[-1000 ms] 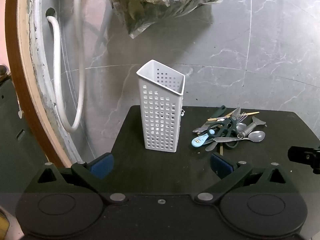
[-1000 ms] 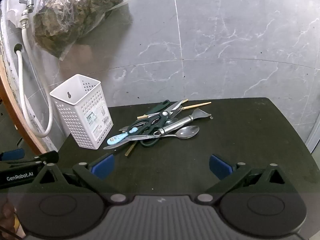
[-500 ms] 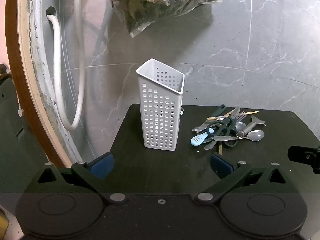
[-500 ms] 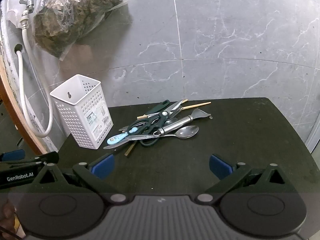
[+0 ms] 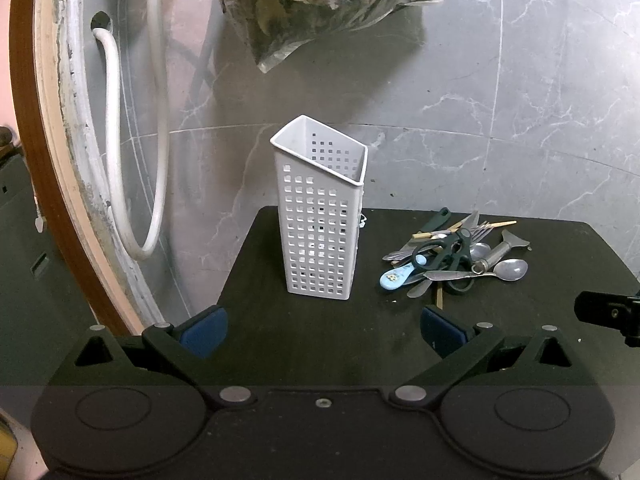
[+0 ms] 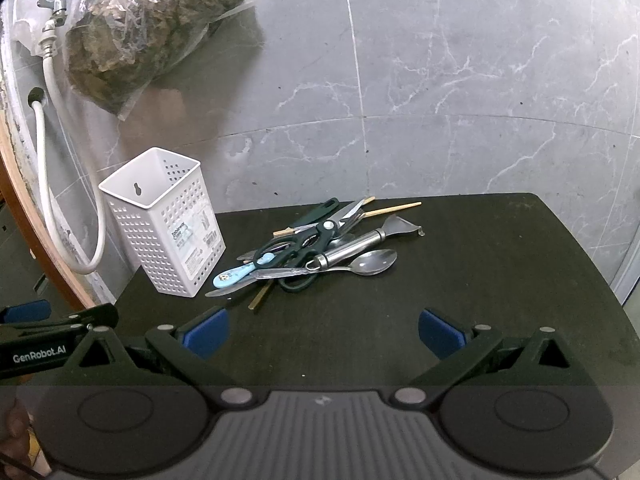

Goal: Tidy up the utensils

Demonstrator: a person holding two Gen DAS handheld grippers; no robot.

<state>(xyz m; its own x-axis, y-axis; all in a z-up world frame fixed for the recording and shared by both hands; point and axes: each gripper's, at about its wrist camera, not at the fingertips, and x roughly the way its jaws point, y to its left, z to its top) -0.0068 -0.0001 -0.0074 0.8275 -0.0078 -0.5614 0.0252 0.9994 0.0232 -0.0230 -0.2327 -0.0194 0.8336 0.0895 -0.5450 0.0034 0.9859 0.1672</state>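
A tall white perforated holder (image 5: 320,216) (image 6: 164,220) stands upright at the left of the black table, and what I see of its inside holds nothing. Right of it lies a heap of utensils (image 5: 452,256) (image 6: 312,248): dark green scissors (image 6: 304,246), a metal spoon (image 6: 372,262), a light blue spoon (image 6: 234,274), a steel peeler (image 6: 364,240), chopsticks and a fork. My left gripper (image 5: 322,328) is open, hovering short of the holder. My right gripper (image 6: 322,330) is open, short of the heap. Neither holds anything.
The black table (image 6: 480,280) stands against a grey marble wall. A plastic bag of dried leaves (image 6: 136,32) hangs on the wall above the holder. A white hose (image 5: 116,176) and a brown frame (image 5: 24,120) lie to the left, off the table.
The left view has drifted slightly, so the holder and heap sit a little further off. The right gripper and all objects are unchanged.
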